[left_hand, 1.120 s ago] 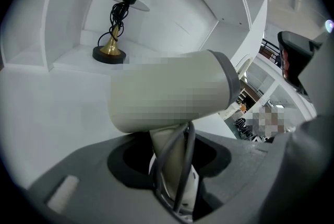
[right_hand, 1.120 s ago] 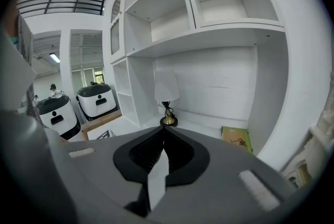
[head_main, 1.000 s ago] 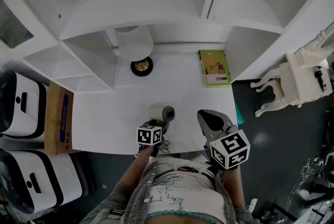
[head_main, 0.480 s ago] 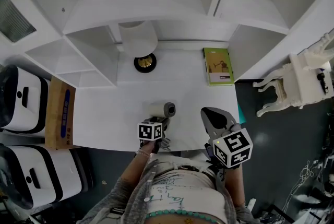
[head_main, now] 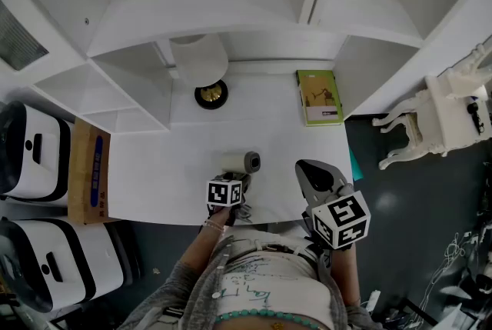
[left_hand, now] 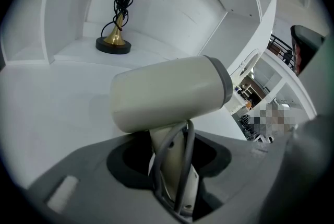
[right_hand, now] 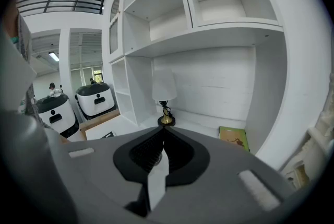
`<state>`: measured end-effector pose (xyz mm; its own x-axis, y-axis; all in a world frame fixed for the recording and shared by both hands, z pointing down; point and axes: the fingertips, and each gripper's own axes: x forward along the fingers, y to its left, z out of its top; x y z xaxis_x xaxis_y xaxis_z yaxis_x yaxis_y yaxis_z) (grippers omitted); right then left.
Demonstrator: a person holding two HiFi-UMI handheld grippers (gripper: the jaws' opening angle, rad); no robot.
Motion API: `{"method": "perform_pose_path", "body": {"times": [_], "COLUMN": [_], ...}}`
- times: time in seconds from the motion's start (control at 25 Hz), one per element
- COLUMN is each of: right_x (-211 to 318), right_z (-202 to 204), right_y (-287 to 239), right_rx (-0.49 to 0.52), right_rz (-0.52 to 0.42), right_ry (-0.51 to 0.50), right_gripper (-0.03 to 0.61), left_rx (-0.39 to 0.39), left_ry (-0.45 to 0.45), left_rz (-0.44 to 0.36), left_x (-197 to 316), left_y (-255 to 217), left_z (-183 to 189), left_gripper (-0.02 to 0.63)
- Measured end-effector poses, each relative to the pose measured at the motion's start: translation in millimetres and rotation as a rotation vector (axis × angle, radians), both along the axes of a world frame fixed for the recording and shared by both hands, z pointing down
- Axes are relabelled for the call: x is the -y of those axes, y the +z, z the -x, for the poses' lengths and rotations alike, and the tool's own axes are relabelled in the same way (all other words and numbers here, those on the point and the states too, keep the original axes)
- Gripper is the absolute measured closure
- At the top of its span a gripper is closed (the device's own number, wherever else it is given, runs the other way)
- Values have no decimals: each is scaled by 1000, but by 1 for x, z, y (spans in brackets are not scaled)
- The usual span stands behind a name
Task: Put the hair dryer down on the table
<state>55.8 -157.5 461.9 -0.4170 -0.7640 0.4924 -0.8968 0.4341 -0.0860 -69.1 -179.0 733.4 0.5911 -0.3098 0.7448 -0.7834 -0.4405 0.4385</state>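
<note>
My left claw (left_hand: 169, 165) is closed down to a narrow gap on the handle of the hair dryer (left_hand: 167, 93). The grey cord (left_hand: 181, 157) is pinched against the handle between the jaws. The dryer's cream barrel lies crosswise above the jaws, with its grey-ringed end turned toward my right side.

From the head view, the hair dryer (head_main: 240, 162) is over the near part of the white table (head_main: 154, 167), just ahead of my left claw (head_main: 237, 181). I cannot tell whether it touches the tabletop.

My right claw (right_hand: 163, 131) is fully closed, its tips meeting with nothing between them. It hangs at the table's near right corner (head_main: 307, 171), just beside the dryer but apart from it.

There is one hair dryer. One lamp (head_main: 201, 67) with a white shade and a brass foot stands at the back of the table. One green book (head_main: 318, 98) lies flat at the back right. One cardboard box (head_main: 87, 171) is at the table's left end, with two white machines (head_main: 31, 151) beside it on the floor. One white chair (head_main: 430, 117) stands off to the right.

Against a second ago, little differs. My left claw has the same hold on the handle, and the dryer is in nearly the same spot over the table. My right claw has stayed closed where it was.
</note>
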Motion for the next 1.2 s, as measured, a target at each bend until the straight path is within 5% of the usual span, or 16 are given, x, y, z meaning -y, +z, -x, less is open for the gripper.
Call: {"method": "perform_pose_path", "body": {"times": [0.36,1.2], "right_x": [-1,-13], "right_z": [-6,-29], "right_y": [1,6], "right_rx": [18,26], "right_rz": [-1,4], "right_ry": [18,58], "right_gripper": [549,549], "left_rx": [106,211], "left_ry": [71,162], "left_rz": [20,49], "left_x": [-3,-7], "left_y": [9,19], "left_z": [-12,-25], "left_gripper": [429,429]}}
